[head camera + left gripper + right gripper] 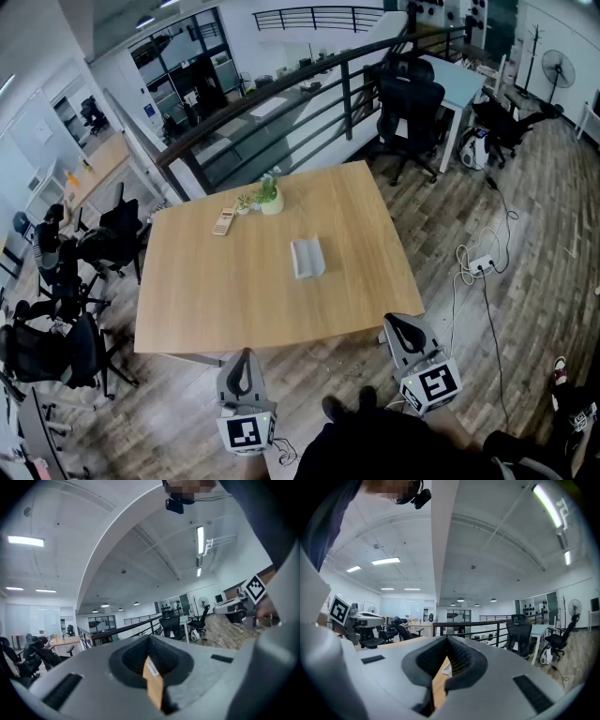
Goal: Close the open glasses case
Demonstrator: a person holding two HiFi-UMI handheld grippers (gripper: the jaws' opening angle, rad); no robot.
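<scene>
The open glasses case (307,258), pale grey, lies near the middle of the wooden table (206,300). Both grippers hover off the table's near edge, well short of the case and touching nothing. My left gripper (247,354) is below the edge at the left; in the left gripper view its jaws (149,640) meet, leaving only a thin slit of table wood. My right gripper (401,324) sits by the near right corner. Its jaws (447,642) are shut and empty, with table and a pale scrap showing through the slit.
A small potted plant (270,197) and a flat beige remote-like object (224,221) stand at the table's far side. Office chairs (411,112) and a railing (281,98) lie beyond. A power strip with cables (481,265) is on the floor at the right. More chairs (56,347) crowd the left.
</scene>
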